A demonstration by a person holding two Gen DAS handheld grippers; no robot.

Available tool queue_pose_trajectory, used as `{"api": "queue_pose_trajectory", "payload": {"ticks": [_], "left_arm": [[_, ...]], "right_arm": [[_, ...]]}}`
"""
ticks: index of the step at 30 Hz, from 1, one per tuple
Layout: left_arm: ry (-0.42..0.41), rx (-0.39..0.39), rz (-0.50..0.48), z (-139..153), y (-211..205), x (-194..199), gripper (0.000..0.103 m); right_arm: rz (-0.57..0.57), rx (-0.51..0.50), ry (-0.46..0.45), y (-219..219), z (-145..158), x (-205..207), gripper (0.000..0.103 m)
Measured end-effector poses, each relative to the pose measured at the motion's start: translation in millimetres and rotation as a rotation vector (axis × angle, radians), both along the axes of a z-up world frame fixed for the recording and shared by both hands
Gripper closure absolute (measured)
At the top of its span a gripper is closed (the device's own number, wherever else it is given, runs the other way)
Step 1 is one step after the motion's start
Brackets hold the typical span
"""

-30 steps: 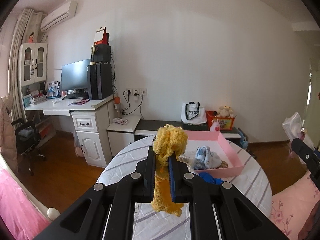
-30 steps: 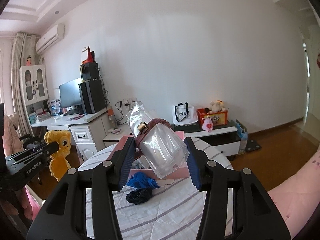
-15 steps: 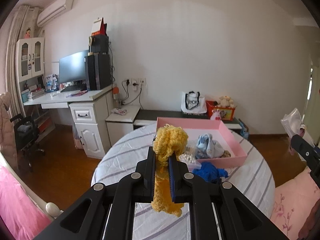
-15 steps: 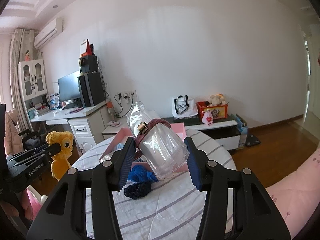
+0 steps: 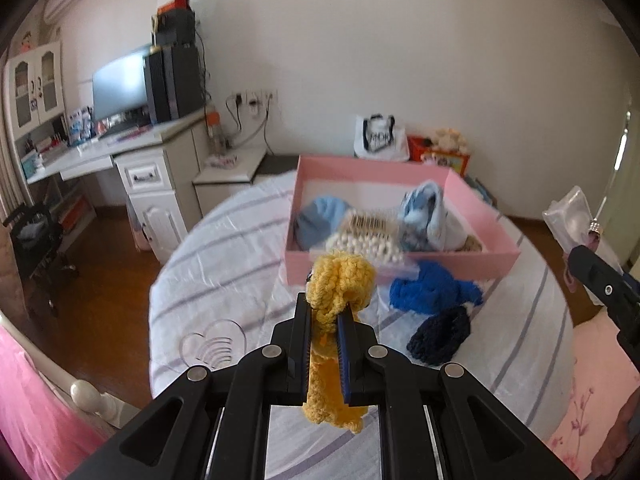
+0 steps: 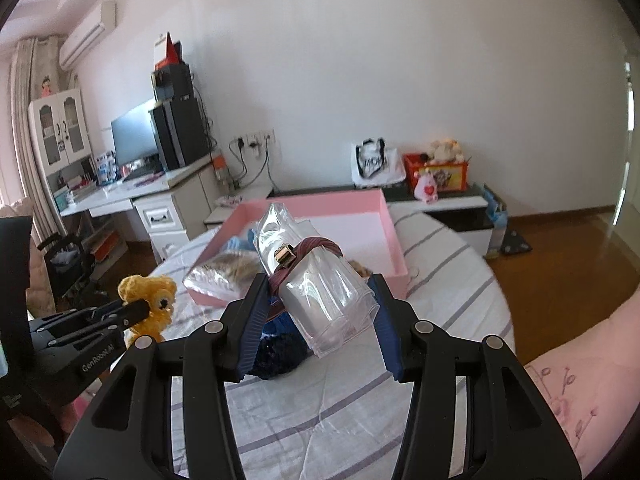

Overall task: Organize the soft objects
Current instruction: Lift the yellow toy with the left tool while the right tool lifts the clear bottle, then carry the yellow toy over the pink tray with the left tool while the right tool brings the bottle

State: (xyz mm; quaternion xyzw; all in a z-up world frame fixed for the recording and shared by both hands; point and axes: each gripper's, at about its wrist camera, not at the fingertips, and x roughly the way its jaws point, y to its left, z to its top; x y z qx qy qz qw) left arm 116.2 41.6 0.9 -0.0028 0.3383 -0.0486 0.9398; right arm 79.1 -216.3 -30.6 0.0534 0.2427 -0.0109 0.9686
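Observation:
My left gripper (image 5: 325, 312) is shut on a yellow crocheted toy (image 5: 340, 280) and holds it above the round striped table (image 5: 224, 280), short of the pink box (image 5: 400, 258). The toy also shows in the right wrist view (image 6: 150, 292). My right gripper (image 6: 318, 292) is shut on a clear plastic pouch (image 6: 320, 292) with a maroon band, held above the table in front of the pink box (image 6: 394, 236). The box holds several soft items. A blue knit piece (image 5: 432, 288) and a dark navy knit piece (image 5: 440, 336) lie on the table before the box.
A white desk (image 5: 120, 152) with monitor and computer tower stands at the left. A low cabinet (image 6: 448, 200) with a bag and toys runs along the back wall. Pink bedding (image 5: 592, 392) borders the table at right, a bed rail (image 5: 84, 396) at left.
Both grippers have tilted down and moved nearer the table and pink box, which now look larger. Each still holds its object.

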Motion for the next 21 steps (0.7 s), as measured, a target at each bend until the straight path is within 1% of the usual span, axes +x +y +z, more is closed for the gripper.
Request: {"api": "queue_pose_trajectory", "payload": {"ticks": [6, 12, 15, 21], "left_arm": [[0.098, 0.012, -0.009, -26, -8, 51, 0.095], [0.163, 0.031, -0.008, -43, -18, 93, 0.095], [0.175, 0.028, -0.02, -43, -27, 113, 0.095], [0.14, 0.026, -0.047, -25, -40, 151, 0.095]], "right_arm": [[0.004, 0.019, 0.092, -5, -28, 35, 0.056], [0.002, 0.036, 0.152, -9, -46, 63, 0.056], [0.0, 0.036, 0.169, -12, -49, 74, 0.056], [-0.007, 0.015, 0.165, -15, -38, 92, 0.056]]}}
